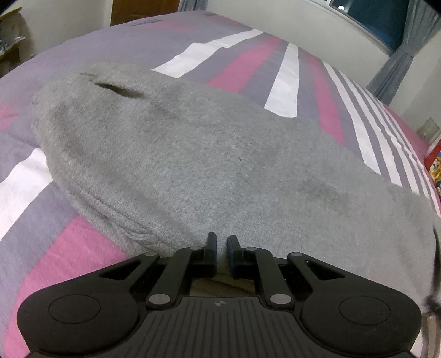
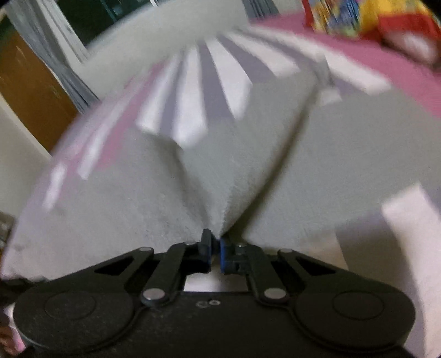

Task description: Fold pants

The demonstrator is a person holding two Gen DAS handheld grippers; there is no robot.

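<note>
My grey sweatpants (image 1: 193,154) lie across the striped bedspread (image 1: 248,63), a pocket slit showing at the far left and the bulk running to the near right. My left gripper (image 1: 221,242) sits at the near edge of the cloth with its fingers drawn narrow on a pinch of grey fabric; the bite looks shallow, so a hard pull could let it slide out. If it slips, that side drops and the fold goes crooked.

Further right, my right gripper (image 2: 215,240) has its fingers clamped on a peak of the sweatpants (image 2: 226,176), with creases fanning away from the tips. The view is smeared. I may have caught only the top layer, so lifting could peel it from the one beneath and bunch the leg. Uneven pulling between my two hands would drag the garment toward the colourful pillow (image 2: 358,19) at the far right.
</note>
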